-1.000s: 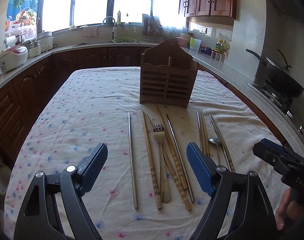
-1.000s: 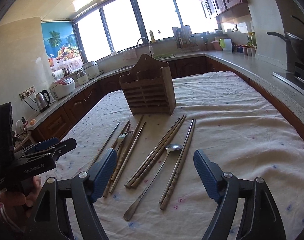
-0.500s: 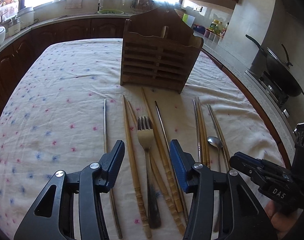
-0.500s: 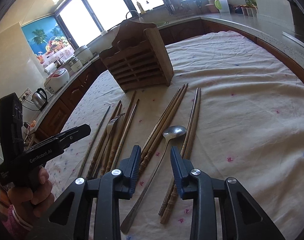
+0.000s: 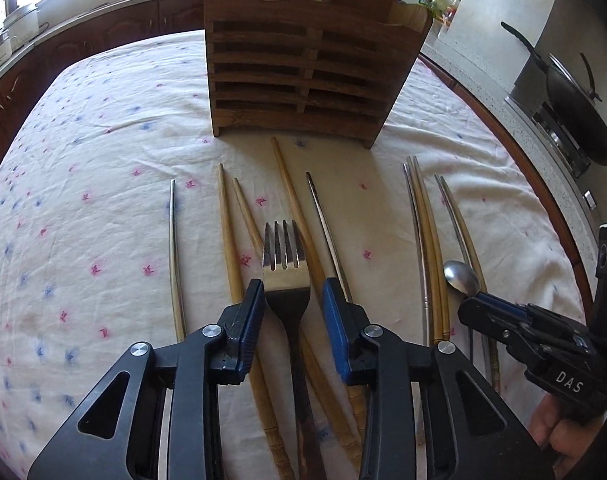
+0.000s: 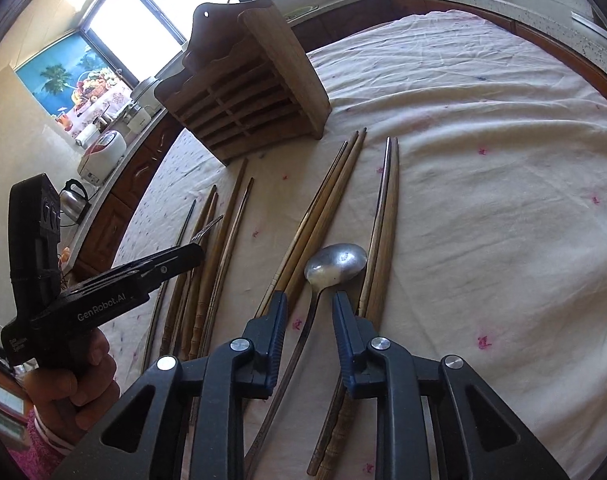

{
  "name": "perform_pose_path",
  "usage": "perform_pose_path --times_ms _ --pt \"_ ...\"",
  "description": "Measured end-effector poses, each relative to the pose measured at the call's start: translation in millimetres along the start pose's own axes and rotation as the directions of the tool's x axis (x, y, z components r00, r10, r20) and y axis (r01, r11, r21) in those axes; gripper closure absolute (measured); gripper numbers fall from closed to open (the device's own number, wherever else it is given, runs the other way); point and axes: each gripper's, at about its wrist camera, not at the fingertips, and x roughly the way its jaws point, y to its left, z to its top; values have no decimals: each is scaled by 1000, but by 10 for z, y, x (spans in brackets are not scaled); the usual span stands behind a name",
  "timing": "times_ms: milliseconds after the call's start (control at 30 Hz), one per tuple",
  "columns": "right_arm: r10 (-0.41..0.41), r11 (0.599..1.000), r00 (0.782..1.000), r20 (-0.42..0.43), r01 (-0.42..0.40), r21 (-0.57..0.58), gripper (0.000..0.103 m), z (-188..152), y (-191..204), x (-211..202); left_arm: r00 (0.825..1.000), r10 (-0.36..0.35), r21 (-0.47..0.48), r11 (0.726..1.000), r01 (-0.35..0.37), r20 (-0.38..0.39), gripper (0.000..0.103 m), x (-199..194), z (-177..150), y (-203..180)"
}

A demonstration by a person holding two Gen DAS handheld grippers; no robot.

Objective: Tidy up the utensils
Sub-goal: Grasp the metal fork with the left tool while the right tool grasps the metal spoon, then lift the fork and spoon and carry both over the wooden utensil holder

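Left gripper [image 5: 291, 300]: we are closing its jaws around the fork's [image 5: 284, 264] neck; pads beside it, not yet pressing.
Right gripper [image 6: 309, 316]: we are closing its jaws astride the spoon's [image 6: 335, 260] handle; a gap shows on both sides.
Utensils: all flat on the table's cloth [image 5: 103, 168], chopsticks [image 5: 427, 248] in loose rows toward the near edge.
Holder [image 5: 311, 64]: we see it upright at mid-table; one pale handle shows above its rim.
Progress: we judge it barely begun; fork, spoon and every chopstick remain to be stowed.
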Motion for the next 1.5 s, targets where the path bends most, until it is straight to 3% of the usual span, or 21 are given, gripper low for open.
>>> perform_pose_path --times_ms 67,133,300,500,767,833,867,1267,1500 --pt "-6 1000 1000 1 6 -2 86 13 -8 4 1000 -6 -3 1000 6 8 82 -8 4 9" --pt "-15 1000 1000 1 15 -7 94 21 -8 8 1000 -18 -13 1000 18 9 83 -4 9 30" --pt "6 1000 1000 23 -6 -11 99 33 11 -47 997 -36 -35 999 38 61 83 -192 -28 91" --pt "25 999 996 85 -21 -43 101 79 126 -277 985 -70 -71 994 82 157 83 -623 -72 163" --pt "49 996 982 181 -36 -76 101 216 301 -649 954 -93 -91 988 123 284 85 -1163 -98 218" --pt "58 996 977 206 -41 -85 101 262 347 -741 948 -94 -97 987 128 304 99 -1254 -81 242" --pt "59 995 974 218 -40 -91 101 289 374 -771 945 -88 -101 987 126 315 100 -1295 -73 258" --pt "53 989 945 322 -6 -145 101 557 524 -978 912 -97 -127 979 159 399 101 -1512 42 404" --pt "37 989 930 365 17 -145 101 701 510 -1008 903 -99 -115 980 161 417 101 -1537 203 394"
